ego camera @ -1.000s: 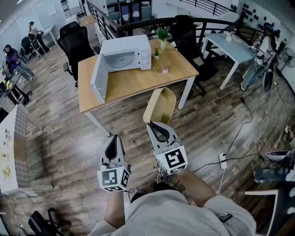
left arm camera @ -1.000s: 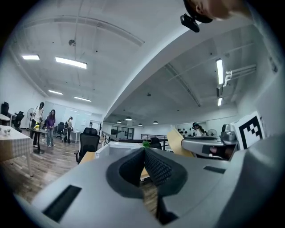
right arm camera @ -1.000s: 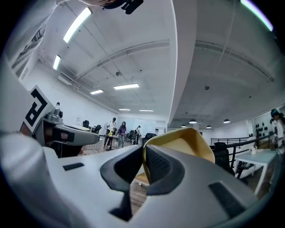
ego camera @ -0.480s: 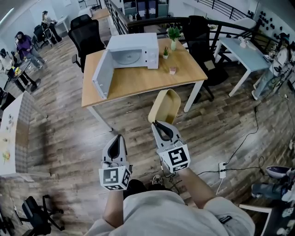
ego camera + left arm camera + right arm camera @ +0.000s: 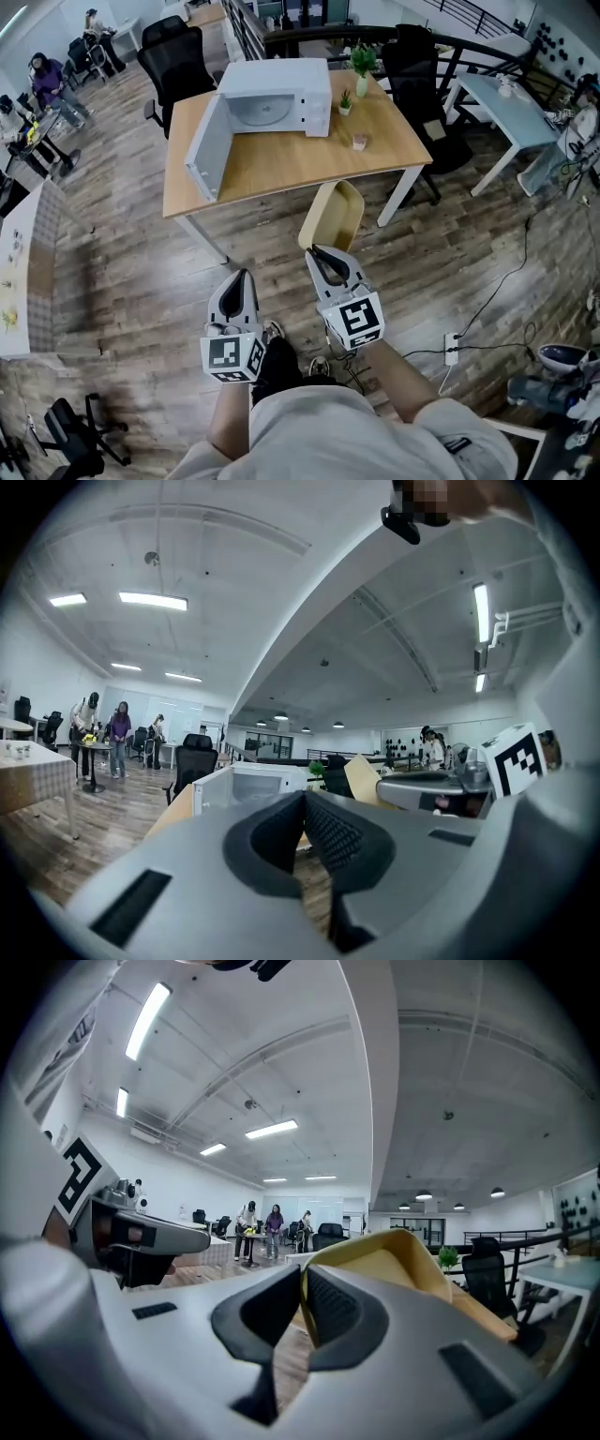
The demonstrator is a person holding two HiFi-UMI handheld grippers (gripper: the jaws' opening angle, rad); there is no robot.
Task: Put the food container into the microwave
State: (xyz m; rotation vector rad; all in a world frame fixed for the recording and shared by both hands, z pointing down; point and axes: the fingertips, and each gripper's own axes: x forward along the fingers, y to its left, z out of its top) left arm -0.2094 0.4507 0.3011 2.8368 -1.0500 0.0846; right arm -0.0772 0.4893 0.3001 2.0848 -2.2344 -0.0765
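Carrying stage, I judged: the right gripper (image 5: 317, 255) had its jaws pinched on the rim of the food container (image 5: 330, 214), which stuck out ahead of them, well short of the microwave (image 5: 281, 89) standing door-open on the desk (image 5: 291, 164) beyond. The left gripper (image 5: 238, 278) had its jaws closed on nothing. The next move would call for reaching that open cavity.

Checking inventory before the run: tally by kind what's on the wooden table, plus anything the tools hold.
microwave: 1
potted plants: 2 (tall, small)
small pinkish object: 1
food container, in the right tool: 1
Total: 5
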